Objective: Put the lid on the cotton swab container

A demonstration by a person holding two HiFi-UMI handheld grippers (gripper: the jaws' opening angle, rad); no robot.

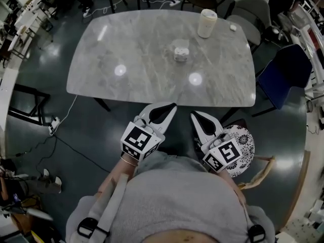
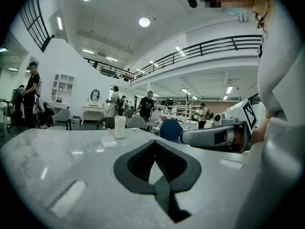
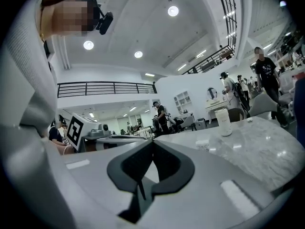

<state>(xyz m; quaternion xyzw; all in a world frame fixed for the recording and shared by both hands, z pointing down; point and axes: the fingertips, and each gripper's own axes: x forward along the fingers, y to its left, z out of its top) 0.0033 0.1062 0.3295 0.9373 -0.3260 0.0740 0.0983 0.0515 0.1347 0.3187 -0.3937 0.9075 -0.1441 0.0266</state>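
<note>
A tall white cylindrical container [image 1: 207, 23] stands at the far right of the grey marble table [image 1: 126, 44]. A smaller, low white piece [image 1: 181, 52] lies nearer the middle; whether it is the lid I cannot tell. The left gripper view shows the container [image 2: 119, 127] and the low piece [image 2: 108, 141] far off, and the right gripper view shows the container [image 3: 222, 122] and the low piece [image 3: 202, 144] the same way. My left gripper [image 1: 171, 106] and right gripper [image 1: 194, 115] hang side by side just short of the table's near edge. Both are shut and hold nothing.
A small white object [image 1: 233, 28] lies beside the container. A blue chair [image 1: 286, 75] stands at the table's right end, grey chairs at the far side, and a patterned stool [image 1: 244, 142] by my right hand. Cables and a power strip [image 1: 53, 126] lie on the floor at left.
</note>
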